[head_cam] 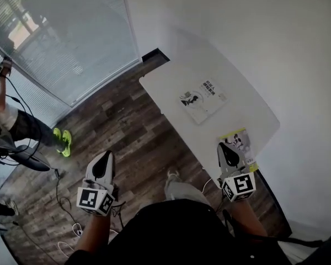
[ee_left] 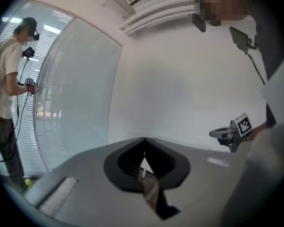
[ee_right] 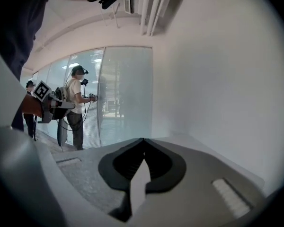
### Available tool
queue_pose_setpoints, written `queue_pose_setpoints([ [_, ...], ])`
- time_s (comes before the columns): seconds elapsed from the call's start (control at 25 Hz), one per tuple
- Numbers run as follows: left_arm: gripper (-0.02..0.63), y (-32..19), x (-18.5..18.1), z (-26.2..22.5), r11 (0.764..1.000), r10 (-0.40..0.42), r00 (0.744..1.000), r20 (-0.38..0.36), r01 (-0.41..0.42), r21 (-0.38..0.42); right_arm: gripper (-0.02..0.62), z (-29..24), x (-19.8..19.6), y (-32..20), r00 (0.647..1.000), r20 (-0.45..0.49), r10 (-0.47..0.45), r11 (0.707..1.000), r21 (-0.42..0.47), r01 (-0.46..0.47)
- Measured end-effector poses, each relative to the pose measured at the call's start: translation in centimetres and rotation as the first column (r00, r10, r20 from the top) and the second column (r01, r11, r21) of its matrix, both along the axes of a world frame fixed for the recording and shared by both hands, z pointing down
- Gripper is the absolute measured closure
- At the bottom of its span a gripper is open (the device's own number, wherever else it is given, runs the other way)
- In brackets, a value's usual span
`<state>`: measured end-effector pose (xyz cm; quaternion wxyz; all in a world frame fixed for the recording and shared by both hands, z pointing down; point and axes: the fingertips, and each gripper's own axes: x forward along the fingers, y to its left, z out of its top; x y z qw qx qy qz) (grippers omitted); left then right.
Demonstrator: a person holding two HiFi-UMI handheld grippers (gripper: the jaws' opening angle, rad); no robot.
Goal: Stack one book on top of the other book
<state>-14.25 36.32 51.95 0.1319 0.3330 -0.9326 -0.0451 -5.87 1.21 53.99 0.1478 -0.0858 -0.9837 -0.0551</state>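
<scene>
The white desk (head_cam: pixel 171 90) stood close along the white wall (head_cam: pixel 265 37), so the open approach was from the wooden floor (head_cam: pixel 127 126) side, where nothing stood between the left gripper (head_cam: pixel 106 154) and the desk's near edge. The white book (head_cam: pixel 201 99) and the yellow-green book (head_cam: pixel 240 138) lay well apart, with bare desktop between them. The right gripper (head_cam: pixel 226 147), fingers together, was over the yellow-green book with the wall near on its right; cables (head_cam: pixel 58 189) lay on the floor, and a glass partition (head_cam: pixel 71 37) closed off the far left.
</scene>
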Motion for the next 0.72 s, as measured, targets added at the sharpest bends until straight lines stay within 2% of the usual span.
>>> queue_pose_setpoints([
  [0.16, 0.600, -3.8, -3.4, -0.7, 0.999, 0.043, 0.999, 0.013, -0.043, -0.019, 0.594, 0.4, -2.6, -2.4, 1.000, 0.004, 0.013, 1.000, -0.020, -0.013],
  [0.32, 0.600, -6.6, -6.3, -2.4, 0.997, 0.076, 0.995, 0.056, -0.075, -0.030, 0.594, 0.8, -4.3, -4.1, 0.999, -0.021, 0.026, 0.999, -0.018, -0.026],
  [0.52, 0.600, -8.6, -8.5, -2.7, 0.991, 0.127, 0.988, 0.084, -0.122, -0.061, 0.594, 1.1, -5.4, -5.6, 0.997, -0.020, 0.079, 0.996, -0.029, -0.080],
  [0.6, 0.600, -8.7, -9.9, -2.3, 0.989, 0.127, 0.989, 0.082, -0.120, -0.082, 0.594, 1.4, -5.5, -6.0, 0.995, -0.023, 0.097, 0.994, -0.043, -0.098],
  [0.72, 0.600, -9.0, -12.1, -1.2, 0.989, 0.137, 0.989, 0.057, -0.134, -0.059, 0.594, 1.4, -5.9, -6.9, 0.988, -0.035, 0.151, 0.985, -0.079, -0.154],
])
